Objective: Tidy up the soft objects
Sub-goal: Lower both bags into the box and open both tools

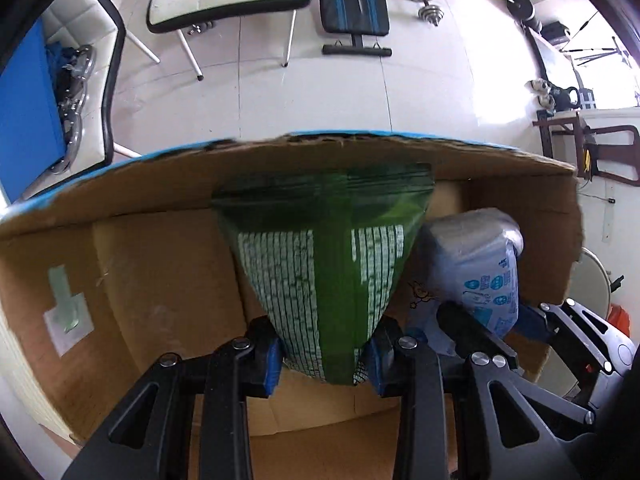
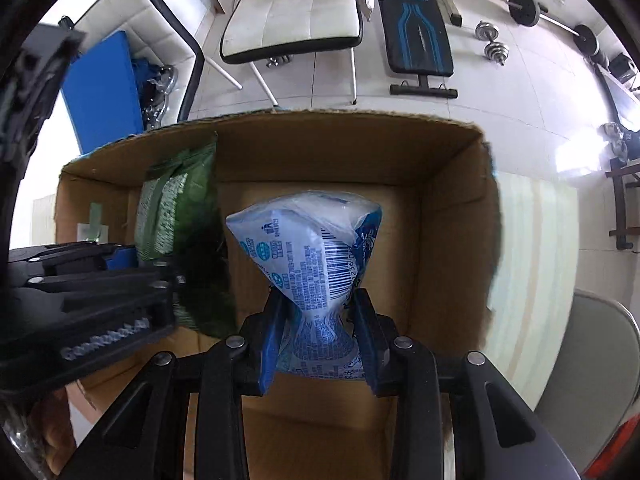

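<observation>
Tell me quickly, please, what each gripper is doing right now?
Left gripper: shut on the green packet.
Right gripper: shut on the blue packet.

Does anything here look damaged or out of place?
Only small things. The cardboard box has a ragged, torn top rim. The green pack in the left claw and the blue-white pack in the right claw are both pinched narrow at the grip, yet neither looks torn or spilled.

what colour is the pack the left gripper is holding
Dark green with white printed text, best seen in the left wrist view: green pack.
</observation>
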`<state>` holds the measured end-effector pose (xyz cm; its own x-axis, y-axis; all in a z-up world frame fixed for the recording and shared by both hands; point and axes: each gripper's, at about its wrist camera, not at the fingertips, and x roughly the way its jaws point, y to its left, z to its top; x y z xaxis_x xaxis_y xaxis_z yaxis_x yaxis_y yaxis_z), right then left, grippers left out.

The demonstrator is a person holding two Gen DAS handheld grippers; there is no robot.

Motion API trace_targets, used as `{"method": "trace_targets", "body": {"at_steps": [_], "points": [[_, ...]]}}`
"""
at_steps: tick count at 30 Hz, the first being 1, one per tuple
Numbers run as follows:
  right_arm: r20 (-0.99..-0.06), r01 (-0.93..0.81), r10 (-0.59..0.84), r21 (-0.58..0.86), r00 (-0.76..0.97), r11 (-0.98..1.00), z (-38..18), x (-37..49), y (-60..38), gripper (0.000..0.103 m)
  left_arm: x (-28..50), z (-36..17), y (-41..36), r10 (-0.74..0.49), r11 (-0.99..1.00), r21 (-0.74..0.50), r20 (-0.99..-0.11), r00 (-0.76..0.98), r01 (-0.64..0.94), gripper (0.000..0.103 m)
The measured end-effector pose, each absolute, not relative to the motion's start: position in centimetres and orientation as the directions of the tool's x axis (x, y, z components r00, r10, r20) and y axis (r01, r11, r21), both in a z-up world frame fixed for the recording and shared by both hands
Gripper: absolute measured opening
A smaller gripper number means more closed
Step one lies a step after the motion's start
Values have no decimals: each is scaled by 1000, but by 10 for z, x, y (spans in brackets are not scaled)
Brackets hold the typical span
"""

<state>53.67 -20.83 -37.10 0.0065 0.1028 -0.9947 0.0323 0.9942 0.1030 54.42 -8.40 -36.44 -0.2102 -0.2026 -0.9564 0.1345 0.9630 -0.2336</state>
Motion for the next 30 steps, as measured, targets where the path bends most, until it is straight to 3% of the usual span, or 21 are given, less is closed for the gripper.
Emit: {"method": "trace_targets", "body": {"at_steps": [4, 8, 10, 11, 12, 14, 16, 18, 20, 23, 30], "points": [[-997, 26, 81, 81, -11, 996, -385, 547, -204, 38, 543, -379, -88, -193, 965, -228, -953, -233, 131, 31], [-998, 15, 54, 54, -20, 998, -392, 546, -204, 47, 542, -382, -90, -178, 972, -210, -951, -253, 106, 34], [-998, 11, 61, 61, -29, 998, -387, 544, -201, 53, 541, -374, -87, -180, 973, -208, -955, -237, 97, 45], [-998, 8, 62, 62, -29, 998, -385, 542, -198, 59, 541, -369, -86, -178, 974, -205, -957, -228, 101, 59], [-998, 6, 66, 66, -20, 998, -381, 540, -197, 68, 540, -366, -85, -172, 974, -198, -961, -216, 108, 70], [-999, 3, 44, 44, -9, 999, -372, 536, -194, 88, 538, -354, -83, -139, 979, -162, -974, -178, 124, 76], [-1000, -1, 31, 31, -1, 1000, -363, 531, -191, 88, 533, -340, -80, -97, 983, -117, -985, -143, 139, 79], [-1000, 9, 17, 17, 0, 1000, -354, 525, -192, 88, 527, -326, -75, -83, 985, -97, -991, -105, 144, 95], [-1000, 16, 17, 18, 14, 1000, -347, 520, -194, 91, 519, -309, -68, -72, 987, -79, -996, -61, 138, 97], [-999, 24, 11, 12, 39, 1000, -329, 503, -195, 103, 503, -286, -61, -78, 988, -76, -997, 6, 136, 101], [-985, -17, 20, 17, 172, 1000, -285, 462, -187, 103, 453, -239, -60, -63, 984, -36, -986, 154, 174, 101]]}}
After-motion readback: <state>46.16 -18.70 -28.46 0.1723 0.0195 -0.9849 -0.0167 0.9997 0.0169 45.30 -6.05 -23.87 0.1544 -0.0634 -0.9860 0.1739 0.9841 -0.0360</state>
